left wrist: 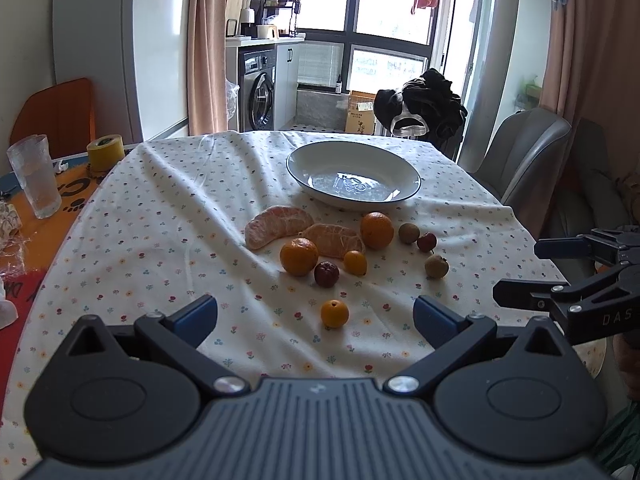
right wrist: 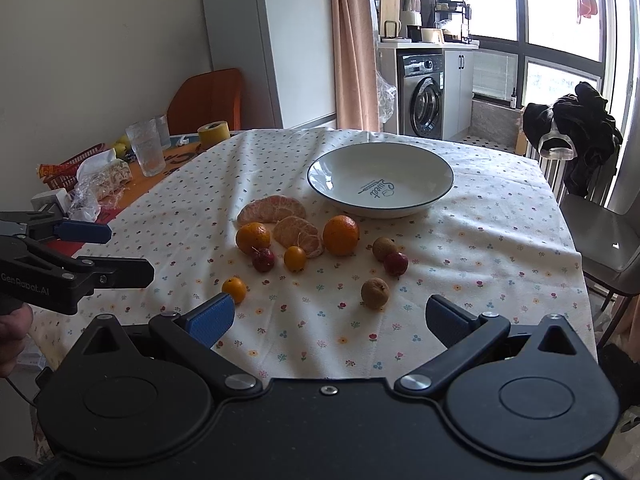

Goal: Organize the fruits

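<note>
Both tools hover low at the near edge of the tabletop (right wrist: 500, 216), draped in a wrinkled, flower-dotted cloth. Left gripper (left wrist: 315, 314): jaws wide, nothing between the blue ribbed pads. Right gripper (right wrist: 330, 316): jaws wide too, empty. The fruit sits mid-table, loosely clustered. From the left wrist view, a small kumquat (left wrist: 334, 313) lies nearest, dead ahead at 12 o'clock between the jaws. Beyond it are two glossy round oranges (left wrist: 299, 256), a second kumquat (left wrist: 355, 262) and a dark red wrinkled fruit (left wrist: 326, 274). Two peeled mandarin halves (left wrist: 276, 225), pithy and crescent-shaped, lie with their long axes running roughly 9 to 3. Off at 2 o'clock, two brown rough-skinned balls (left wrist: 436, 266) and a red one (left wrist: 427, 241). Behind everything, a shallow white ceramic bowl (right wrist: 344, 162), dark-rimmed, glazed, empty, with script lettering on its floor.
</note>
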A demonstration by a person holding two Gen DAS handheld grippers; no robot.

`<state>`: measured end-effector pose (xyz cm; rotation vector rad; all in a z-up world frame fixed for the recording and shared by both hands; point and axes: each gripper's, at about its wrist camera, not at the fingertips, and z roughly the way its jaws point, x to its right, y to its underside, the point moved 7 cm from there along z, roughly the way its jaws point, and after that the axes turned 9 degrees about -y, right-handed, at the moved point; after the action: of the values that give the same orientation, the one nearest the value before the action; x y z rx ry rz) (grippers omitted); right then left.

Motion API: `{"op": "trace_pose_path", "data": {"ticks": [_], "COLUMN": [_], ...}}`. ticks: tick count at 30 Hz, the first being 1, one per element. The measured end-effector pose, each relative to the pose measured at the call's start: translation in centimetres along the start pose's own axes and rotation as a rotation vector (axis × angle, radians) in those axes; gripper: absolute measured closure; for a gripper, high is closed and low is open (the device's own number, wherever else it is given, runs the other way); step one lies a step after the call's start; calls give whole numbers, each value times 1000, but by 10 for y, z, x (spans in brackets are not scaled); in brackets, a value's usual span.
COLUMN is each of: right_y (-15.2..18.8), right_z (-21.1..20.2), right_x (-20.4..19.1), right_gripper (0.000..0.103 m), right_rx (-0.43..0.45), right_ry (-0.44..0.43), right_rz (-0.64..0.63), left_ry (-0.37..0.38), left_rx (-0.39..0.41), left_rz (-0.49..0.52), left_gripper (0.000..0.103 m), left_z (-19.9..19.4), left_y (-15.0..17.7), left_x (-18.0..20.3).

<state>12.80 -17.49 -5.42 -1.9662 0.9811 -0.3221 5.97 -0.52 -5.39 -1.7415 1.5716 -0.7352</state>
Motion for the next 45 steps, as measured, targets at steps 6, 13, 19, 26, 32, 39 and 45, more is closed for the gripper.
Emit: {"op": "trace_pose_path", "data": {"ticks": [6,13,19,26,32,39,45], "right_y": [3,9,11,8,11,11,14], "right_z": [14,24,34,43,60,76,90], "right_x": [4,9,24,28,34,48,53], "right_gripper": [0,0,0,12,22,27,38], "right_rx": [-18,-36,-17,15,-1,-19,-44], "right_ry": [-8,-19,-14,-39,-68,-40,-32], "right_rz": [-19,-28,18,-9,10,33,59], "left_ry": [18,53,78,92,101,104,92], "left_rx": [-1,3,-18,-61,-99,-130,-134], "left_rz": [-30,-57,-61,-83,-97,-111,-152], "left_gripper": [0,0,3,29,45,66,80], "left_z": [13,27,40,62,81,101,108], "left_y": [0,3,9,17,19,21,18], "left_x": [-1,0,4,9,14,24,22]}}
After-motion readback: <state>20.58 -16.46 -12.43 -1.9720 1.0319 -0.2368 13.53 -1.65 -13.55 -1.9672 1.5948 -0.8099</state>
